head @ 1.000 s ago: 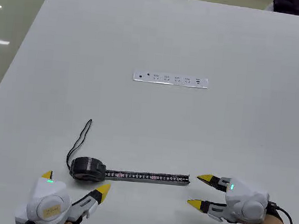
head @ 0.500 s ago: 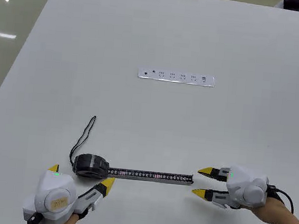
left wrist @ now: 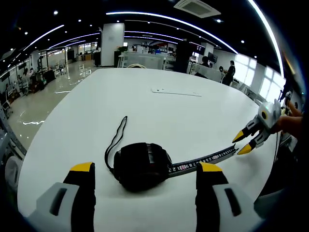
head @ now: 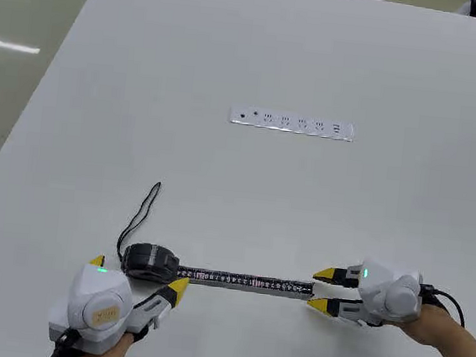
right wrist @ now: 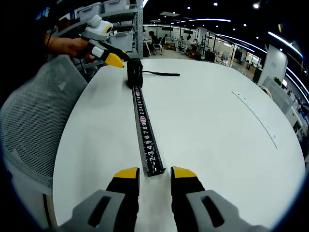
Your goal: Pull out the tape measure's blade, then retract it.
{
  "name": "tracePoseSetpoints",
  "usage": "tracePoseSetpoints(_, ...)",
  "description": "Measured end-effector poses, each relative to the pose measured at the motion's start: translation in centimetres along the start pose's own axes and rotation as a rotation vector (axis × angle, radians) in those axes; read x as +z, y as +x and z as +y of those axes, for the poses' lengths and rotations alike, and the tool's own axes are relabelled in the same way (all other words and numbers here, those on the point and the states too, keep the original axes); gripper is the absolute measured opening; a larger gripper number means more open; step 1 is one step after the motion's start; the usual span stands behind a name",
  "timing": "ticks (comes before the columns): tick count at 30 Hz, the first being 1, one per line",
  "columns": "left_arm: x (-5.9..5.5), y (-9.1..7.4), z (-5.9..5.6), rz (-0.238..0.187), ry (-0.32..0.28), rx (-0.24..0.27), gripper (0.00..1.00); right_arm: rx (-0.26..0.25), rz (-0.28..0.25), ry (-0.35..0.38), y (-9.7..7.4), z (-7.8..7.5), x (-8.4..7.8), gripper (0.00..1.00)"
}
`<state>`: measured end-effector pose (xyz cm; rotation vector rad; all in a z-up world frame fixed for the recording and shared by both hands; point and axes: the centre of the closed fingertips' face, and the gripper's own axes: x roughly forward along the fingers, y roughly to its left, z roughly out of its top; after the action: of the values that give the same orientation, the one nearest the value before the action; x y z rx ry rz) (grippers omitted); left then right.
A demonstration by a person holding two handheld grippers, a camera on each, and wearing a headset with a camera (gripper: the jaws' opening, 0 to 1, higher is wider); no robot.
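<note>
Blade [head: 245,280] is laid flat on the table [head: 262,189], drawn from the tape measure [head: 147,261], with left gripper [head: 138,273] and right gripper [head: 320,288] both parted and empty.

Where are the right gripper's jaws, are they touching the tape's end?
Apart. The right gripper view shows the blade's end lying between the open jaws of the right gripper, with a sliver of white table on each side.
</note>
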<state>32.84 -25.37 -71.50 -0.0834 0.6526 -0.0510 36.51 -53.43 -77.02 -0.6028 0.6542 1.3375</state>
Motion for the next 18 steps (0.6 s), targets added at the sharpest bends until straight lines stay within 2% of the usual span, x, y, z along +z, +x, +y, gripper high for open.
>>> tracePoseSetpoints(7, -0.24, 0.18, 0.32, 0.004, -0.013, 0.008, 0.81, 0.025, 0.021, -0.043, 0.47, 0.00, -0.62, 0.18)
tracePoseSetpoints(14, -0.43, 0.62, 0.32, 0.004, -0.024, 0.017, 0.82, 0.037, -0.006, -0.036, 0.65, -0.39, -0.43, 0.18)
tracePoseSetpoints(18, -0.41, 0.93, 0.23, 0.005, -0.032, 0.019, 0.83, 0.056, -0.013, -0.035, 0.88, -0.25, -0.57, 0.14)
